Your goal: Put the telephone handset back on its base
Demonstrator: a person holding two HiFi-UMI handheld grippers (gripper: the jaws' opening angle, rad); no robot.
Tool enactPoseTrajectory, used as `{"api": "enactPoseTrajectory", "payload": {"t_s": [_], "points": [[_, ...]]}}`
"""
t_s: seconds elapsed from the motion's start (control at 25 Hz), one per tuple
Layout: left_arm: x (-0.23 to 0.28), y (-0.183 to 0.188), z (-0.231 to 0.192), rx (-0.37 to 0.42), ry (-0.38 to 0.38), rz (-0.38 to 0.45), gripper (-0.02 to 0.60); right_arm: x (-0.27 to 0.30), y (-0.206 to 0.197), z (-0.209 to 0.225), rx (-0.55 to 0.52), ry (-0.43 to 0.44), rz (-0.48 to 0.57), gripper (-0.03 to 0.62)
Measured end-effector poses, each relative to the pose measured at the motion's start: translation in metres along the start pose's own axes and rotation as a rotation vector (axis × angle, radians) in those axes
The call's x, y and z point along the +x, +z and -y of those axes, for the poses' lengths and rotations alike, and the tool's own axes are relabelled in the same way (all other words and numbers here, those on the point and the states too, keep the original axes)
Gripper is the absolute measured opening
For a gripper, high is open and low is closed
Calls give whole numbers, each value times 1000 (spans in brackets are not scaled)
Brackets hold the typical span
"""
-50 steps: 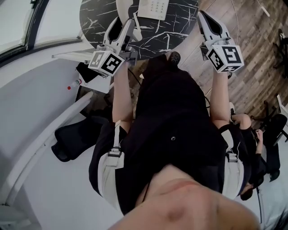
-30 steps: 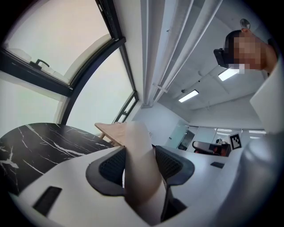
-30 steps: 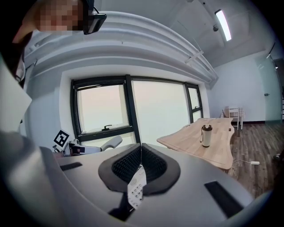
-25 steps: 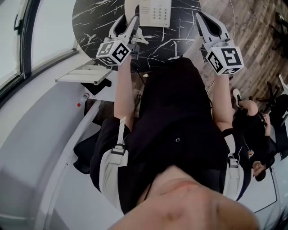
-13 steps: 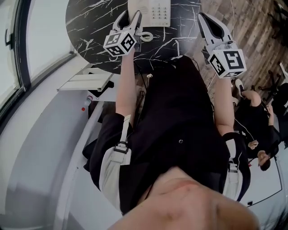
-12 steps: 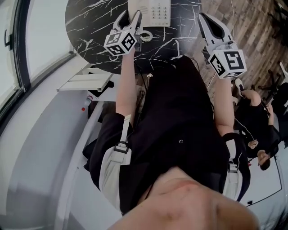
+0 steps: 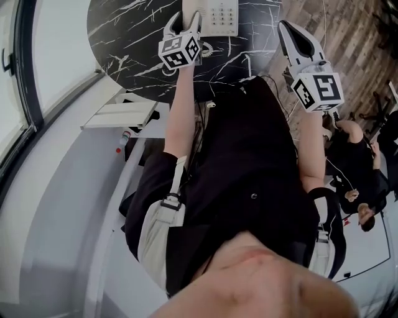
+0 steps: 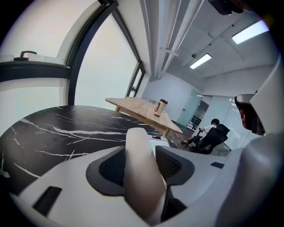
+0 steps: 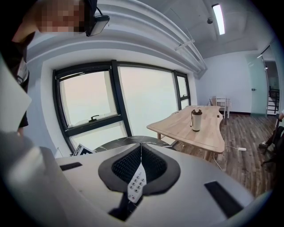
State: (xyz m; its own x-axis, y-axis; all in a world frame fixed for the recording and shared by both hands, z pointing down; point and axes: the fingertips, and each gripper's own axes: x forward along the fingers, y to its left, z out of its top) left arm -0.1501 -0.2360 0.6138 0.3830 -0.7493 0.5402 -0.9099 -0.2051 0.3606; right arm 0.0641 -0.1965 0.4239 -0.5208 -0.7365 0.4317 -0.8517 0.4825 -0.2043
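Note:
The cream telephone handset [image 8: 141, 173] runs lengthwise between the dark pads of my left gripper [image 8: 142, 155], which is shut on it. In the head view that left gripper [image 7: 184, 20] reaches over the black marble table [image 7: 130, 37], right beside the white phone base [image 7: 221, 15] with its keypad. A coiled cord [image 7: 208, 51] lies on the table below the base. My right gripper [image 7: 287, 30] hovers off the table's right edge, its jaws shut with nothing in them. In the right gripper view the pads meet in a thin line [image 9: 141, 153], and the base's keypad [image 9: 136, 182] shows below them.
A wooden table [image 9: 195, 128] with a tumbler [image 9: 195, 119] stands beyond the marble table, near tall windows. People sit in office chairs [image 7: 354, 161] on the wooden floor to my right. A white panel [image 7: 118, 115] lies below the marble table's left edge.
My left gripper has carried the handset forward and to the right, up against the phone base. The right gripper has stayed about where it was.

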Motion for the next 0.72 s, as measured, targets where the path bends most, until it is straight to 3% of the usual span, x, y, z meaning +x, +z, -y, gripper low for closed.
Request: {"api": "enactPoseTrajectory", "payload": {"t_s": [0.72], "points": [[26,-31,2,168,103,-136,230,2,-9,0,20,-6,-24,31]]}}
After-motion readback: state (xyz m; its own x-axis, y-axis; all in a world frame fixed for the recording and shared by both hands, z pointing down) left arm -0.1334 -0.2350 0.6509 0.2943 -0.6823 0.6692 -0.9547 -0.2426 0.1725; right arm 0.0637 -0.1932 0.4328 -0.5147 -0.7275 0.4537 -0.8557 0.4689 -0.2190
